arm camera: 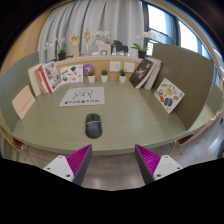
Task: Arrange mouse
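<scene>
A hand-held tool (114,160) hovers above a pale green tabletop (50,125), its two fingers spread wide apart with nothing between them, the magenta pads (77,160) facing each other across the gap. A dark grey mouse (94,125) lies flat on the tabletop just ahead of the fingers, slightly toward the left one and clear of both. Beyond the mouse, a white printed sheet (83,96) lies flat on the surface. Along the far edge, picture books (47,76) stand propped at the left, small potted plants (104,74) line the middle, and a dark book (141,71) leans at the right; another illustrated book (168,95) rests tilted against the right-hand partition. Curtains (95,20) and a window (165,25) fill the background.
</scene>
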{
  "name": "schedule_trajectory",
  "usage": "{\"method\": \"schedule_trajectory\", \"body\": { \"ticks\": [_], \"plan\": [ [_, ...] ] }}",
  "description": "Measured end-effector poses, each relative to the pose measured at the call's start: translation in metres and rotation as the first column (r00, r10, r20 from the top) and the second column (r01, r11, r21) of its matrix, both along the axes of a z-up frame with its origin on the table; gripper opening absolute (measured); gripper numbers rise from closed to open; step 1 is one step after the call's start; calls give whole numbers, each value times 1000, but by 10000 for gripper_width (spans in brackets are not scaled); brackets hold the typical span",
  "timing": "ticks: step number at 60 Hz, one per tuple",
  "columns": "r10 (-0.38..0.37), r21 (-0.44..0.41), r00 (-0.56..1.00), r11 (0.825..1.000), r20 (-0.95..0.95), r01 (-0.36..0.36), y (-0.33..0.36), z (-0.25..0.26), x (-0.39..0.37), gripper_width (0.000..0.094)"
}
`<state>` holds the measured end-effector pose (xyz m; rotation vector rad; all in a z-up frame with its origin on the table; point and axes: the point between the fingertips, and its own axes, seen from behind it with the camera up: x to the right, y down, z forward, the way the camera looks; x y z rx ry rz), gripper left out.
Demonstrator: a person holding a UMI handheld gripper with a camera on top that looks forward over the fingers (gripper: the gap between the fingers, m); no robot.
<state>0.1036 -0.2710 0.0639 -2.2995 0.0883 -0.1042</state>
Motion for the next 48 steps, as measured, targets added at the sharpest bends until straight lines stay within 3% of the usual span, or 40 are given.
{"method": "schedule_trajectory", "body": {
  "ticks": [11, 26, 30, 34, 35, 48],
  "plan": [
    [62, -43, 997, 997, -36, -63, 46, -52, -58, 859],
    [39, -30, 999, 999, -8, -40, 124, -66, -61, 829],
    [40, -30, 999, 999, -4, -40, 138, -67, -61, 756],
    [25, -46, 1000, 999, -18, -26, 144, -73, -59, 612],
    [16, -53, 1000, 998, -18, -17, 144, -74, -58, 492],
    [34, -39, 999, 999, 41, -33, 145, -74, -56, 372]
  ]
}}
